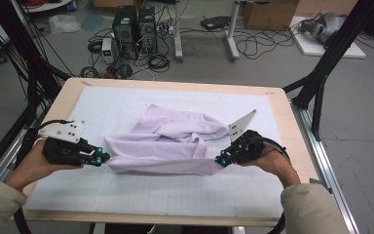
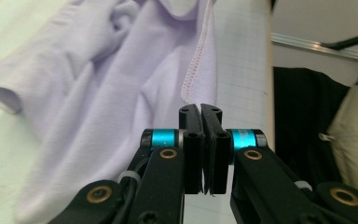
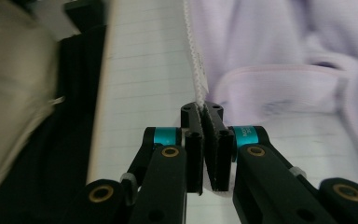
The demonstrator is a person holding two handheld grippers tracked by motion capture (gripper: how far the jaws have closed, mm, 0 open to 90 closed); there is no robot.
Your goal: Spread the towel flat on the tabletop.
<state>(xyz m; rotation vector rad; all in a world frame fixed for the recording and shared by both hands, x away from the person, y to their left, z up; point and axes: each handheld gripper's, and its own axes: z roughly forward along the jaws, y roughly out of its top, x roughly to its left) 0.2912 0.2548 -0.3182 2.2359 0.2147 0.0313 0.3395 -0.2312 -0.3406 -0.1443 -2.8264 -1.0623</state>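
Observation:
A lilac knit garment (image 1: 175,141) lies crumpled on the white gridded mat (image 1: 141,195), its near hem pulled into a straight line between my two grippers. My left gripper (image 1: 99,159) is at the hem's left end. In the left gripper view its jaws (image 2: 200,108) stand pressed together, with the stitched hem (image 2: 193,70) running down into their tips. My right gripper (image 1: 221,160) is at the hem's right end, and in the right gripper view (image 3: 201,108) it is shut on the white stitched edge (image 3: 195,56). A sleeve opening (image 2: 4,98) shows at the far left.
The mat covers a wooden table (image 1: 292,131). Black frame posts (image 1: 321,73) stand at both sides. Computer towers (image 1: 134,29) and cables sit on the floor behind. The person's beige sleeves (image 1: 307,209) come in at the bottom corners.

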